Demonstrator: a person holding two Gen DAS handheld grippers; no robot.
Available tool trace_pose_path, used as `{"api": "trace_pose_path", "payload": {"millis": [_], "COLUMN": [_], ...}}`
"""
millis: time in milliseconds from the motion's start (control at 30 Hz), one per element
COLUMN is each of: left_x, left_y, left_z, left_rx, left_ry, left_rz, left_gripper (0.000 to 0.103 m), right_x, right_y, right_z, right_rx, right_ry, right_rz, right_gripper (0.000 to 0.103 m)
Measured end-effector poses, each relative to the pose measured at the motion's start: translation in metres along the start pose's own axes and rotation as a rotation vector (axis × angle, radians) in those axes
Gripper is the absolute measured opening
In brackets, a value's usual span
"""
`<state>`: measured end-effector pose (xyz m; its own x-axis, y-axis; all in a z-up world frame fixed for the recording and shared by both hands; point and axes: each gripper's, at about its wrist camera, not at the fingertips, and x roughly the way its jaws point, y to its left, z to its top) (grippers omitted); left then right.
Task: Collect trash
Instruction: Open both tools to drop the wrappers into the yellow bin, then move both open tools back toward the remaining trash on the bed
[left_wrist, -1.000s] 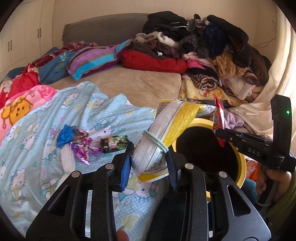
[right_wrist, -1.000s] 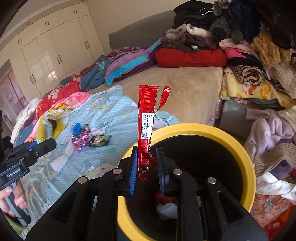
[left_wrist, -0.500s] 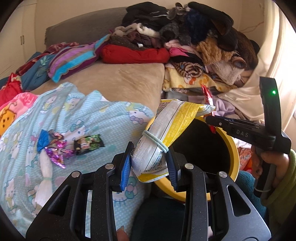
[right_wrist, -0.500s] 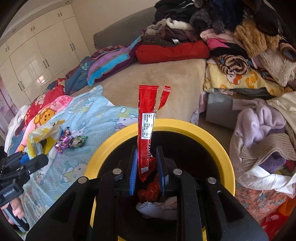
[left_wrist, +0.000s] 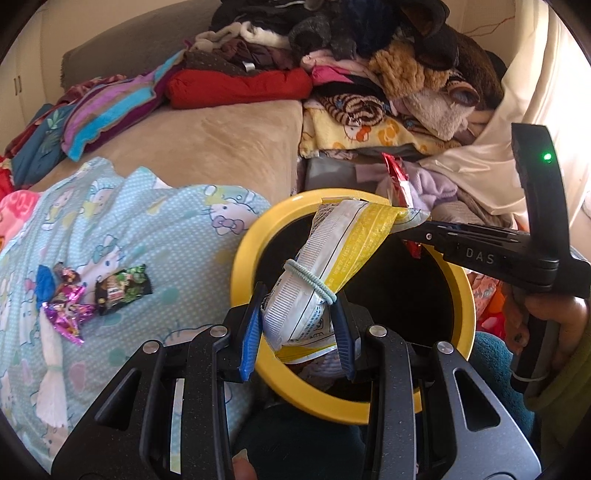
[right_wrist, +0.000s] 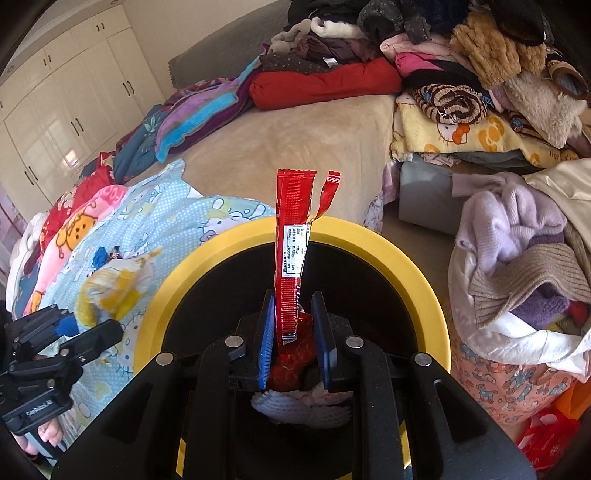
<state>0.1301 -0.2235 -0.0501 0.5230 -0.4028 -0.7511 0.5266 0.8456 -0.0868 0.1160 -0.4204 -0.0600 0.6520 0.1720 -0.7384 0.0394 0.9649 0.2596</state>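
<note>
Both my grippers held trash over the yellow-rimmed bin.

My left gripper (left_wrist: 298, 328) was clenched on a yellow-and-white snack bag (left_wrist: 332, 266) bound with a hair tie, poised above the bin (left_wrist: 243, 251). My right gripper (right_wrist: 293, 332) had widened its fingers around a red wrapper (right_wrist: 293, 236), which stood upright over the bin's mouth; I could not tell whether it was truly gripped. Candy wrappers (left_wrist: 92, 295) lay on the blue blanket (left_wrist: 147, 229) at nine o'clock from the bin.
</note>
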Motion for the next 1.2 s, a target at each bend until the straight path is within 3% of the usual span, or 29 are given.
{"api": "trace_pose_path", "payload": {"millis": [433, 467, 567, 633, 700, 867, 1033, 1200], "left_x": [0.025, 0.024, 0.014, 0.008, 0.001, -0.019, -0.036, -0.051], "left_y": [-0.005, -0.005, 0.001, 0.004, 0.007, 0.019, 0.029, 0.037], "left_z": [0.011, 0.012, 0.012, 0.011, 0.010, 0.009, 0.010, 0.009], "left_rx": [-0.009, -0.015, -0.054, -0.068, -0.083, -0.143, -0.167, -0.188], "left_ry": [0.021, 0.013, -0.026, -0.046, -0.063, -0.110, -0.144, -0.177], "left_rz": [-0.013, -0.012, -0.018, -0.024, -0.012, -0.006, 0.010, 0.024], "left_gripper": [0.030, 0.033, 0.059, 0.064, 0.076, 0.087, 0.088, 0.089], "right_x": [0.002, 0.001, -0.001, -0.001, -0.001, -0.006, -0.014, -0.027], "right_y": [-0.015, -0.016, -0.016, -0.015, -0.012, 0.001, 0.014, 0.026], "right_z": [0.001, 0.001, 0.002, 0.001, 0.001, 0.002, 0.006, 0.009], "right_rx": [0.037, 0.043, 0.056, 0.062, 0.060, 0.033, 0.007, -0.007], "right_ry": [0.027, 0.028, 0.025, 0.024, 0.027, 0.017, -0.007, -0.055], "right_rz": [-0.006, -0.003, 0.001, 0.001, 0.000, 0.008, 0.023, 0.045], "right_gripper": [0.023, 0.026, 0.036, 0.040, 0.041, 0.045, 0.046, 0.055]}}
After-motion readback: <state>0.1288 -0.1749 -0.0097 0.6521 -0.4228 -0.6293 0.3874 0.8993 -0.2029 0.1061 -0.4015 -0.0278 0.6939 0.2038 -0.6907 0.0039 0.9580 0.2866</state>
